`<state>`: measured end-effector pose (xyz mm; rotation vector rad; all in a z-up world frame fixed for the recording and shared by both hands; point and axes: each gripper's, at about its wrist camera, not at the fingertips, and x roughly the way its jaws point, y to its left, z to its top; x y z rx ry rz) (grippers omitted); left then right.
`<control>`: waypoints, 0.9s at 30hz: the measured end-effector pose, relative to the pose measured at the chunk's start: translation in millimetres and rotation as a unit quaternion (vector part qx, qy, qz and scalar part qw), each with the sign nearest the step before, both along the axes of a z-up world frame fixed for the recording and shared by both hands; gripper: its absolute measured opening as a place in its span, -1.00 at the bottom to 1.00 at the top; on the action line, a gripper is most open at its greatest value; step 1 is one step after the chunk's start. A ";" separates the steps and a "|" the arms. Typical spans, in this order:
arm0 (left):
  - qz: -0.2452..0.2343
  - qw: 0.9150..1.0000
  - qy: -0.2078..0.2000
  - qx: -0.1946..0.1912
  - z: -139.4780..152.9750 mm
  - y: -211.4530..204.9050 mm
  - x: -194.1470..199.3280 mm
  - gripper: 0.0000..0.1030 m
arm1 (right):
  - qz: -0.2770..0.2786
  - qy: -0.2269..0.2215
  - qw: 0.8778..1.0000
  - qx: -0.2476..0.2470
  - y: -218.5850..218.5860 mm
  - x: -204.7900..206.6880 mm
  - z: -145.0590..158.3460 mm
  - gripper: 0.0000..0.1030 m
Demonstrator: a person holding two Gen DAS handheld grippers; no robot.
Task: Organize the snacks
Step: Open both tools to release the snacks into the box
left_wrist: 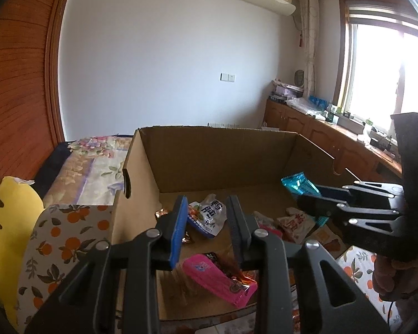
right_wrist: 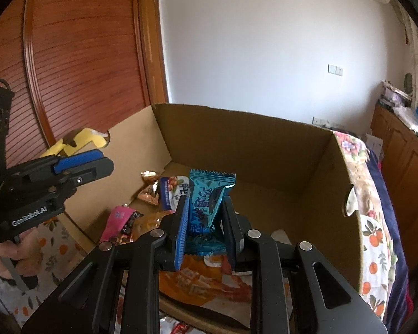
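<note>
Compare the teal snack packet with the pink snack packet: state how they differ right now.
The teal snack packet is held upright between the fingers of the right claw, above the cardboard box; the pink snack packet lies flat on the box floor. The teal one is gripped; the pink one is untouched, under the open left claw. Teal bears dark blue lettering; pink has a dark, orange-printed end. Both are sealed wrappers.

"GenRobot.AI" stands in white on the black body of the left gripper point(right_wrist: 83, 167), at the left edge of the right wrist view. Chinese characters run down the teal snack packet point(right_wrist: 209, 194) and the white snack packet point(left_wrist: 209, 214); I cannot read them surely.
</note>
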<state>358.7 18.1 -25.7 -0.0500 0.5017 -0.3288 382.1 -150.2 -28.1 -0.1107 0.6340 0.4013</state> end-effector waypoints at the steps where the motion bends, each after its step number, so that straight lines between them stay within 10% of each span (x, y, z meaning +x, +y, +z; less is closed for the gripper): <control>1: 0.001 1.000 -0.003 0.003 -0.7 -0.4 -0.8 -0.44 | -0.001 0.001 1.000 -0.002 -0.3 0.3 -1.4 -0.57; 27: 0.004 1.000 -0.017 0.023 -3.4 -4.2 -5.0 -0.38 | -0.022 0.008 1.000 -0.008 -4.1 2.3 -5.5 -0.26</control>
